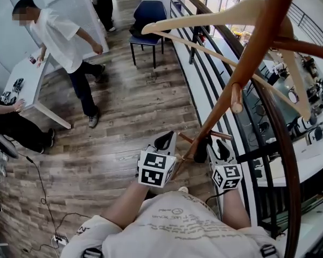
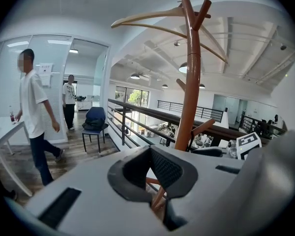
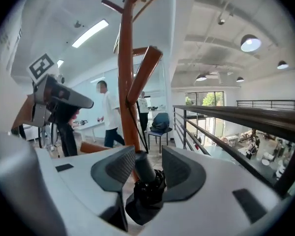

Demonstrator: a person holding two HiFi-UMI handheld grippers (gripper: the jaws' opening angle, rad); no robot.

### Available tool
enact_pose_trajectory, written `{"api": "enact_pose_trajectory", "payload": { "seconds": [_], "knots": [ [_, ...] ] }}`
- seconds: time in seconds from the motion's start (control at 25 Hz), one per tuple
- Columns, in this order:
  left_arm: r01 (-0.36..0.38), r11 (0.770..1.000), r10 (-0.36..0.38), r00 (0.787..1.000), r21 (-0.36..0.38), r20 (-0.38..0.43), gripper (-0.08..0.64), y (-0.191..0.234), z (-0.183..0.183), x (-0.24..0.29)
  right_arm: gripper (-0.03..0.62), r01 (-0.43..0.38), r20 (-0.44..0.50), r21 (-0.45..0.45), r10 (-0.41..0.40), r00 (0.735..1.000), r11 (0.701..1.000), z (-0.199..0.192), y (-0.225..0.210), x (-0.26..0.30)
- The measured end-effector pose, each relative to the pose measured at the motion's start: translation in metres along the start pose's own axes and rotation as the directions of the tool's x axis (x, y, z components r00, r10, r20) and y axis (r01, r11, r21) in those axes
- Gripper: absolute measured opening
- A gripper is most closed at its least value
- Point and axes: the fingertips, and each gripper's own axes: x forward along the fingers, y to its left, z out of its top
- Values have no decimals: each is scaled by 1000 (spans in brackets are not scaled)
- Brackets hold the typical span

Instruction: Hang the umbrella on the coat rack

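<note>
Umbrella (image 3: 146, 188), 1 black folded one, shows clearly only in the right gripper view. It sits between the right tongs (image 3: 147, 154), whose pads stand apart with a gap beside it, just before the 1 coat rack (image 3: 125, 82). The left gripper view shows the left tongs (image 2: 148, 149) closed together, empty. The head view shows 1 hanger (image 1: 226, 16) atop the rack, 1 blue chair (image 1: 149, 12) at 12 o'clock and both tongs at 6 o'clock.
</note>
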Motion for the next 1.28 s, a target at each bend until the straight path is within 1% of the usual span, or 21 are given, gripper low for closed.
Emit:
{"api": "enact_pose_trajectory", "payload": {
  "seconds": [0.12,0.24,0.4,0.52,0.6,0.72,0.8,0.92,1.12,1.28],
  "knots": [
    [31,999,-31,1000,14,0,3,11,2,-1,133,64,60,57,-68,996,996,18,-2,-10],
    [71,997,-71,997,36,6,5,14,8,0,82,136,105,94,-145,984,986,32,-4,-24],
    [122,991,-122,992,51,8,3,18,12,1,17,251,135,111,-265,955,962,52,-3,-41],
    [162,985,-163,987,60,15,3,18,15,5,3,319,162,103,-332,929,942,71,2,-54],
    [191,979,-193,981,64,21,5,16,18,8,3,335,182,124,-353,918,934,82,8,-63],
    [231,971,-234,972,68,31,5,9,22,10,2,316,188,204,-354,916,926,92,16,-73],
    [252,964,-255,966,78,28,5,4,23,10,0,321,188,242,-369,910,916,98,19,-79],
    [271,957,-275,961,106,23,3,-1,22,10,0,371,176,224,-412,894,901,107,24,-84],
    [303,945,-309,950,121,38,3,-10,31,14,0,439,184,188,-470,863,879,124,26,-78],
    [317,941,-325,943,117,63,4,-13,33,11,0,457,179,170,-483,857,873,127,35,-73]
  ]
}}
